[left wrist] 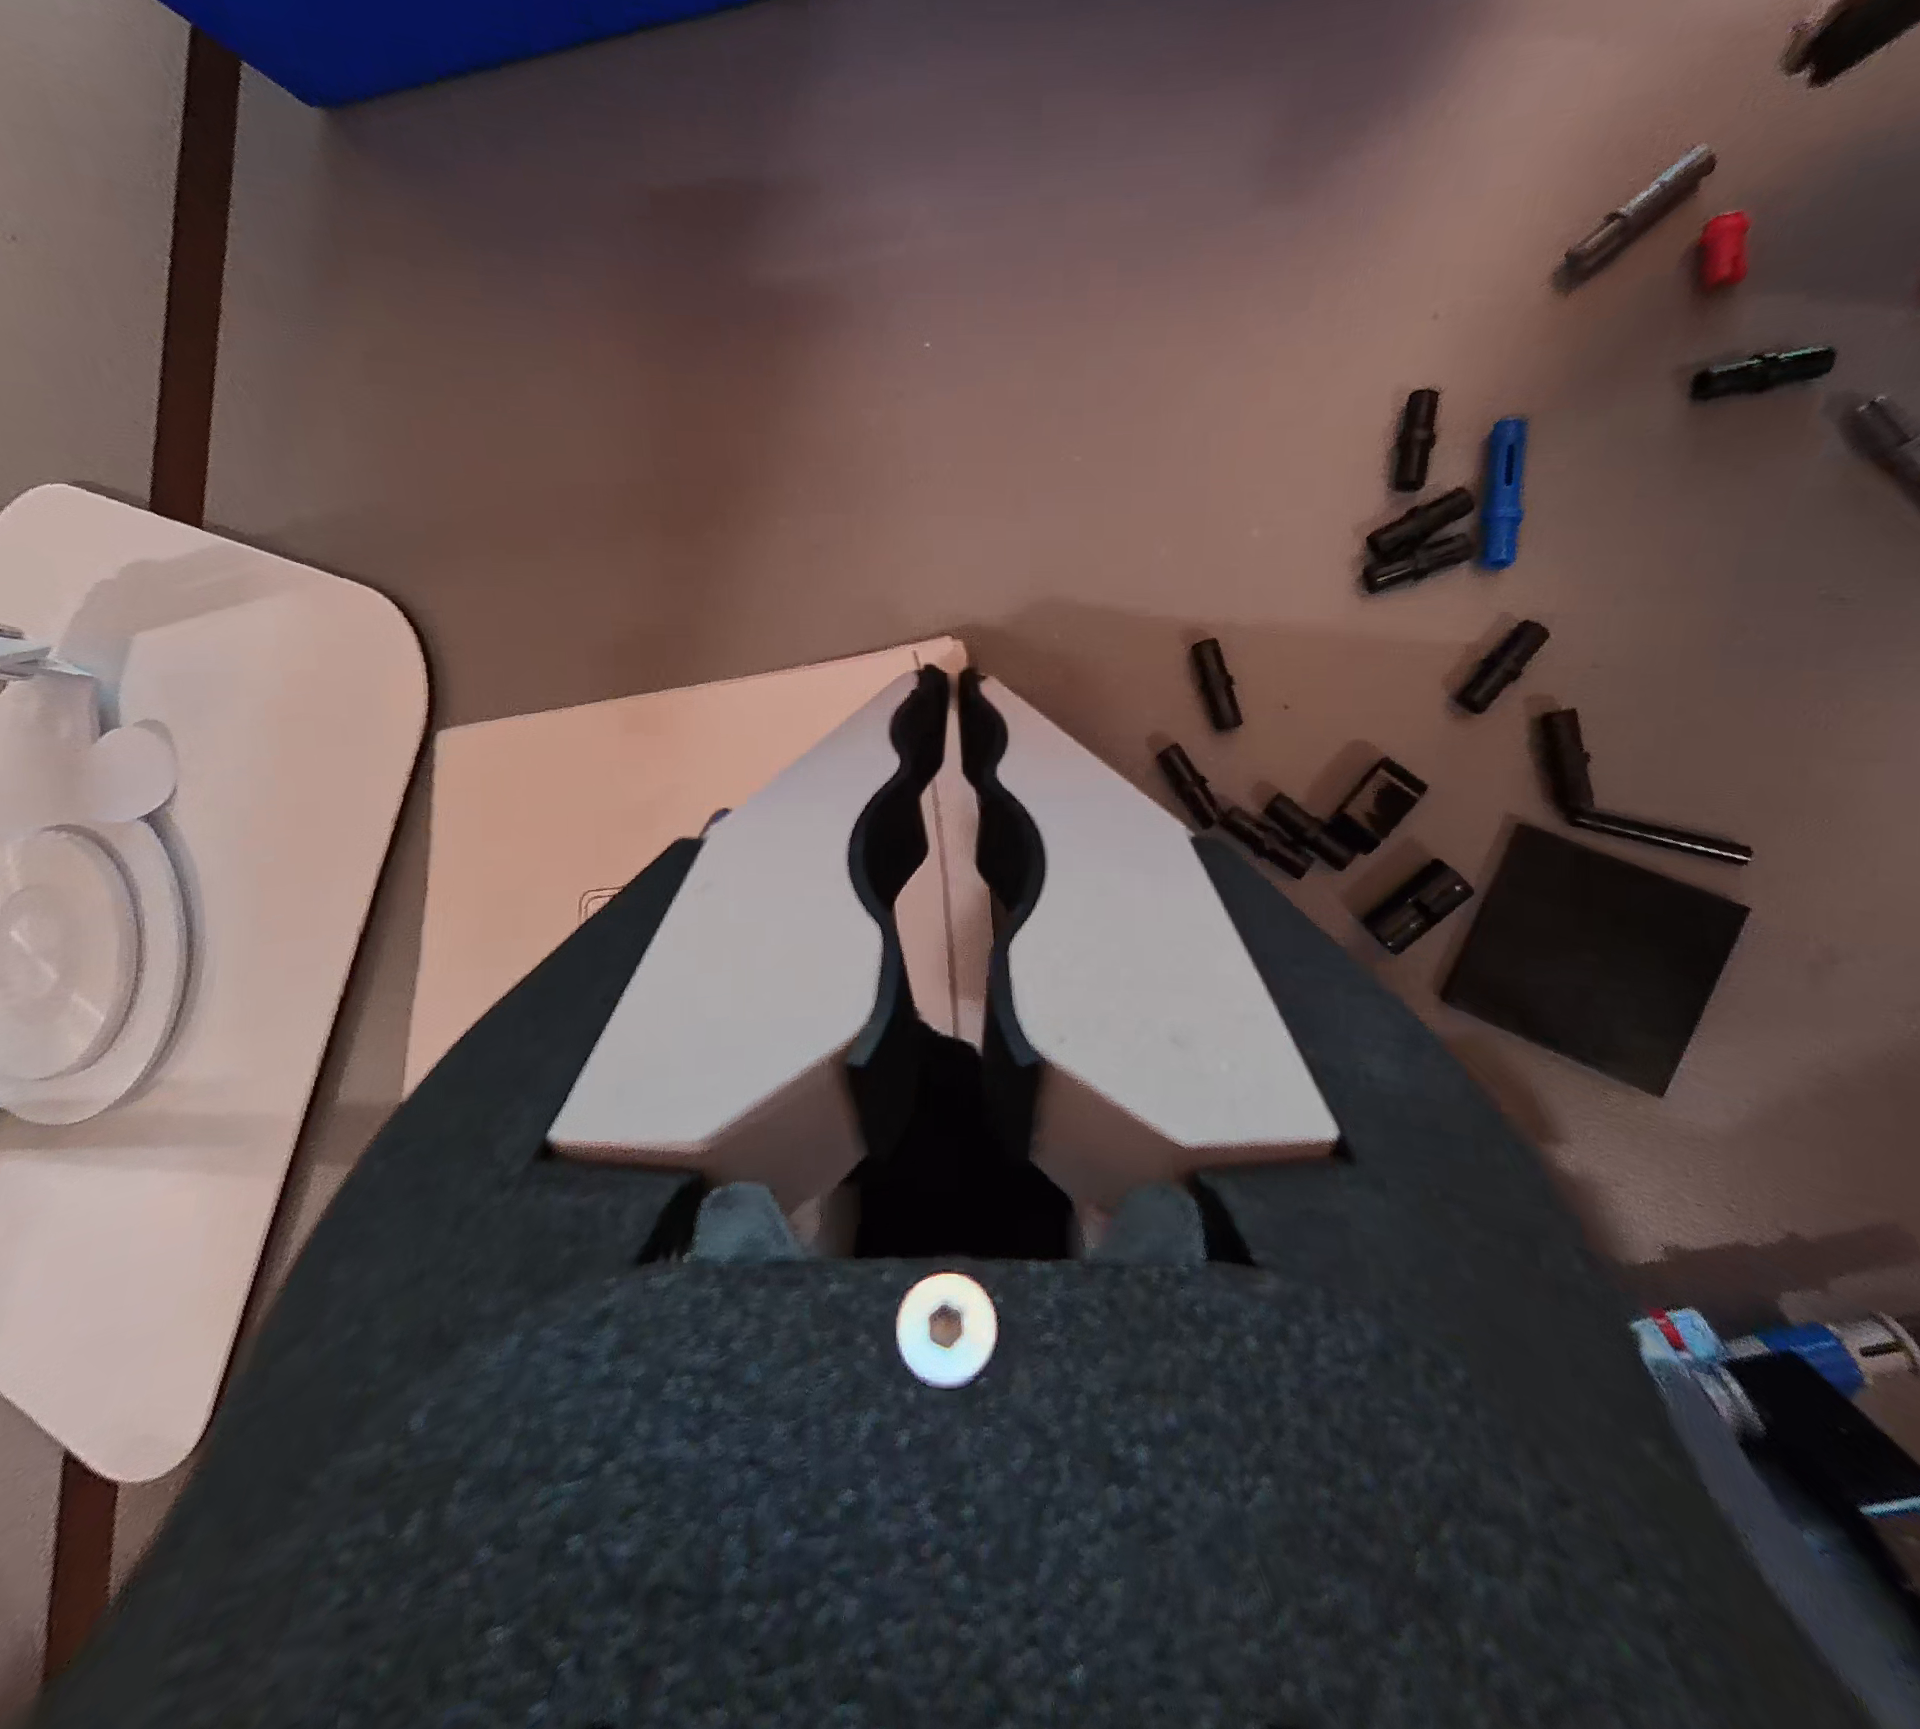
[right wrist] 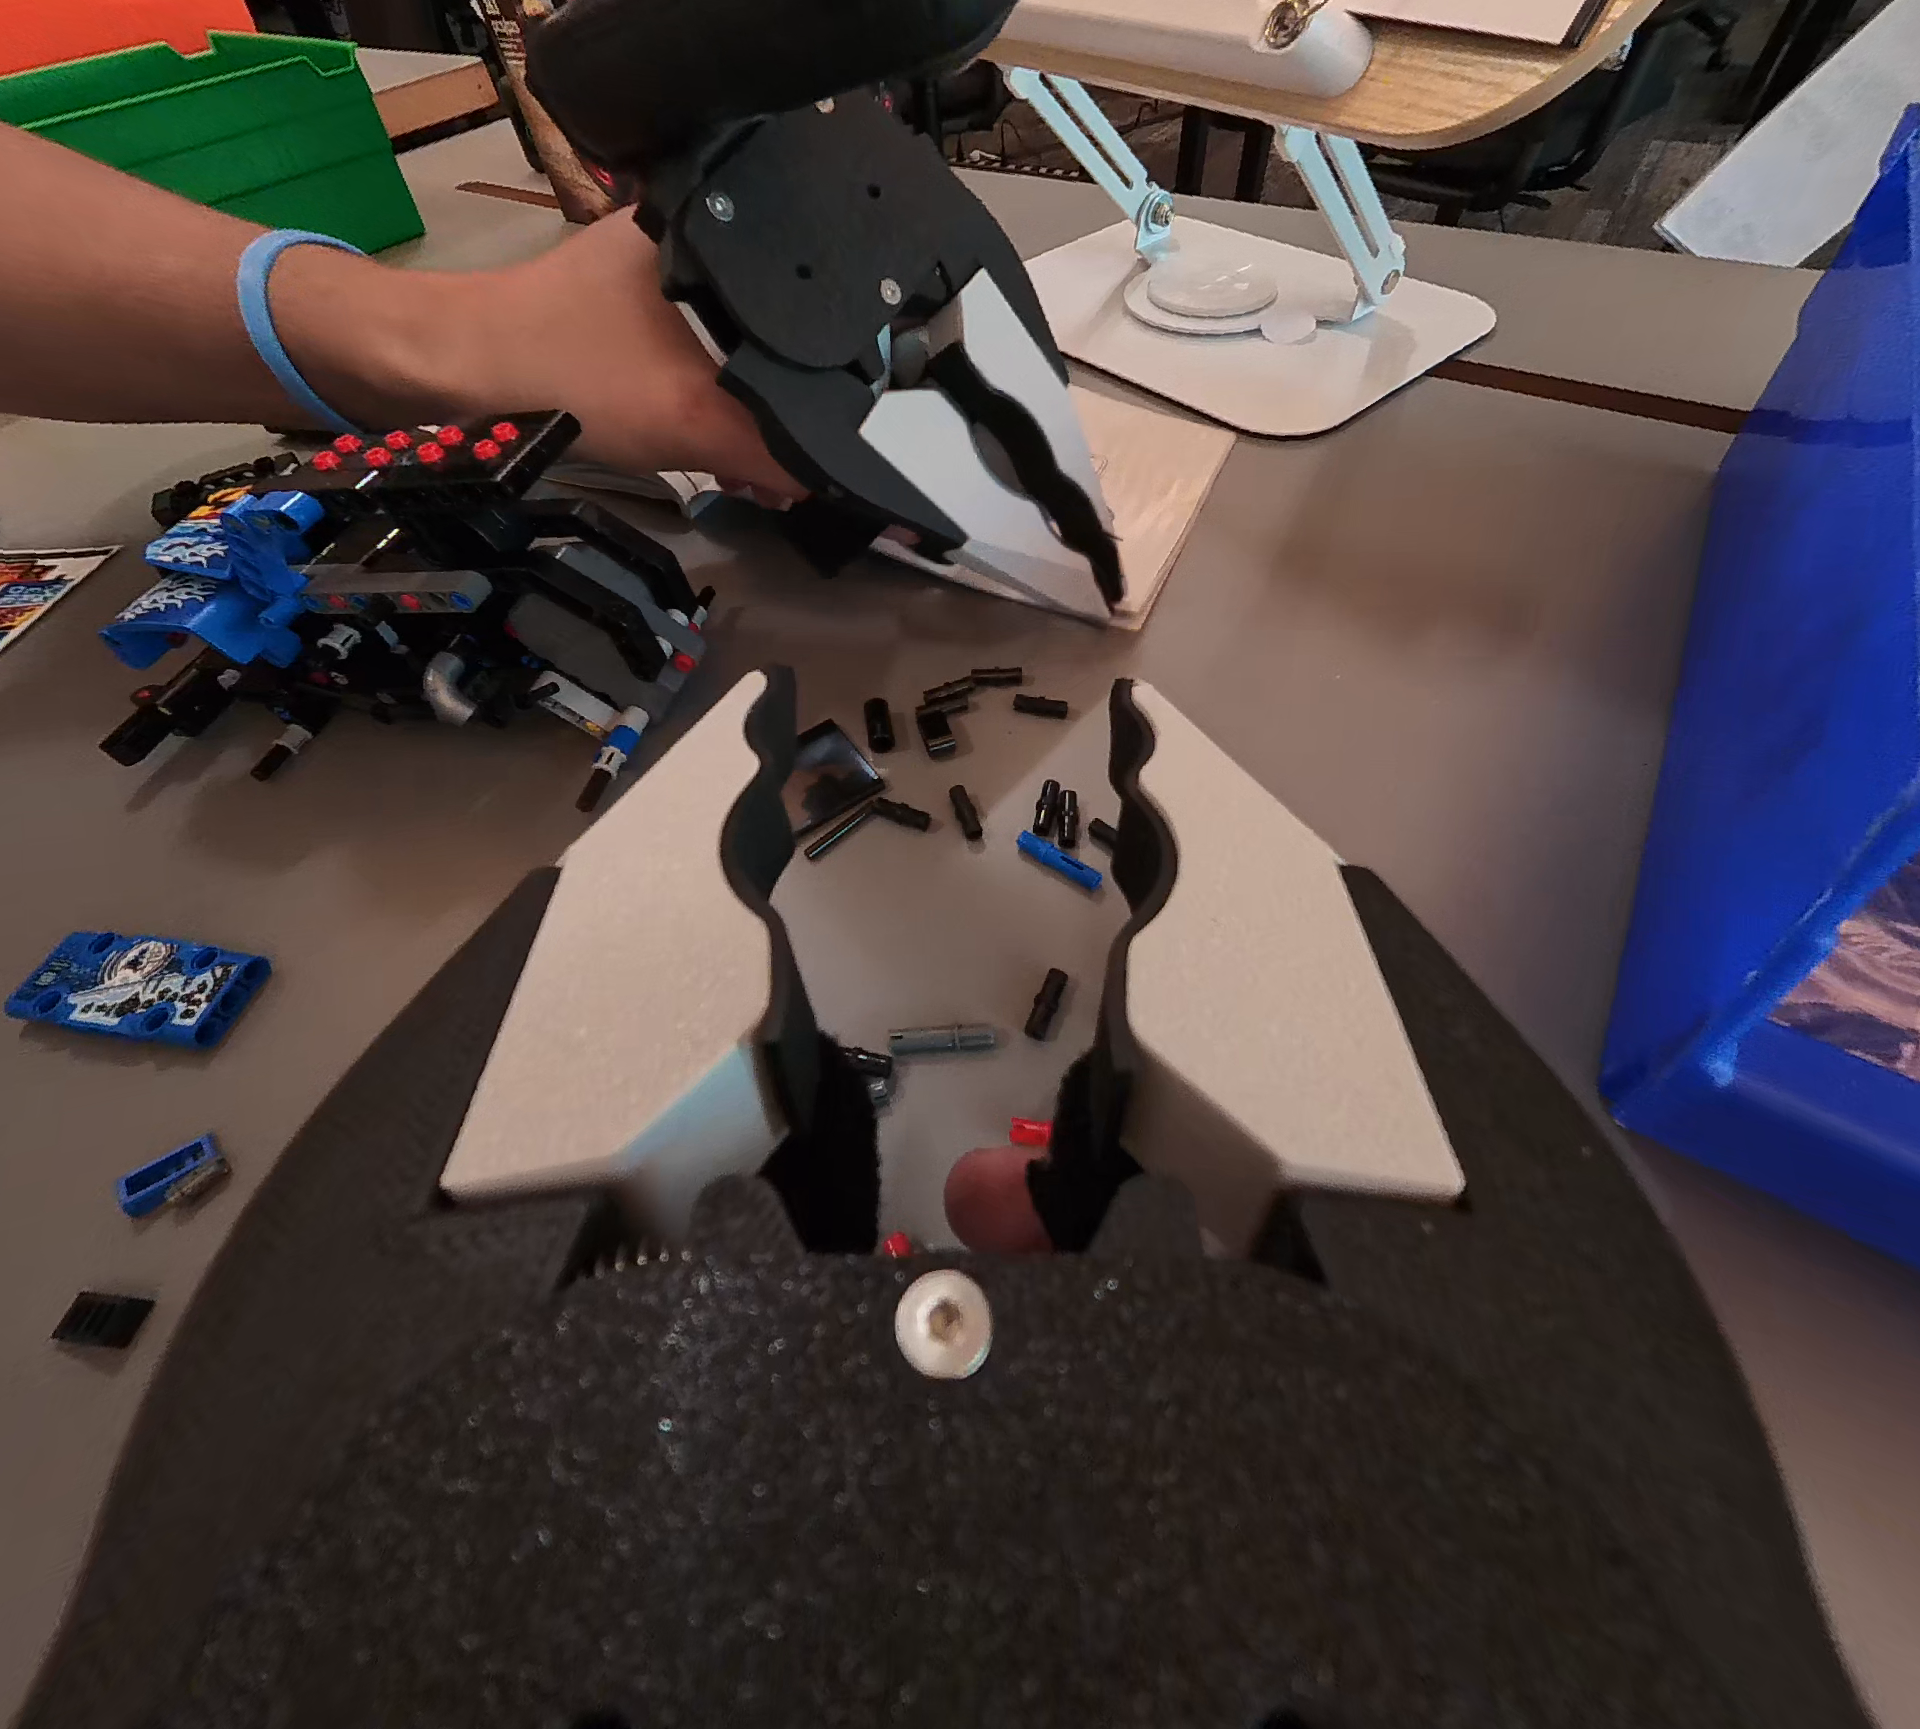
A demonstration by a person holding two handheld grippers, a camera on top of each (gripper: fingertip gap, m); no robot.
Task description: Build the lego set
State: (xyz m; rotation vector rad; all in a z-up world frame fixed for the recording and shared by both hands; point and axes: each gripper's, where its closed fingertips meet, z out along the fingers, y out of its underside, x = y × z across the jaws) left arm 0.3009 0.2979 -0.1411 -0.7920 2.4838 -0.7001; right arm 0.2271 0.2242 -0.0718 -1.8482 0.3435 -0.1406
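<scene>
My left gripper [left wrist: 943, 682] is shut with its tips on the corner of a beige instruction booklet [left wrist: 644, 765]; a thin page edge runs between the fingers. The right wrist view shows it [right wrist: 1110, 593] pinching that corner, held by a hand. My right gripper [right wrist: 951, 697] is open and empty, above several loose black pins [right wrist: 966, 812], a blue pin [right wrist: 1058, 858], a grey axle pin [right wrist: 943, 1040] and a black square tile [right wrist: 831, 770]. The part-built blue and black vehicle [right wrist: 416, 599] lies to its left.
A blue bin [right wrist: 1808, 744] stands close on the right. A white stand base [right wrist: 1299, 360] sits behind the booklet. A blue stickered panel [right wrist: 140, 988], a small blue piece [right wrist: 171, 1175] and a black grille piece [right wrist: 102, 1318] lie at left. A green bin [right wrist: 229, 131] is far left. About 12 centimetres separates my left fingertips from my right. My right tips are roughly 7 centimetres from the blue pin [right wrist: 1058, 858]. Seen from the left wrist view [left wrist: 1502, 496] as well. The right tips stand about 9 centimetres off the black square tile [right wrist: 831, 770]. Seen from the left wrist view [left wrist: 1535, 937] as well.
</scene>
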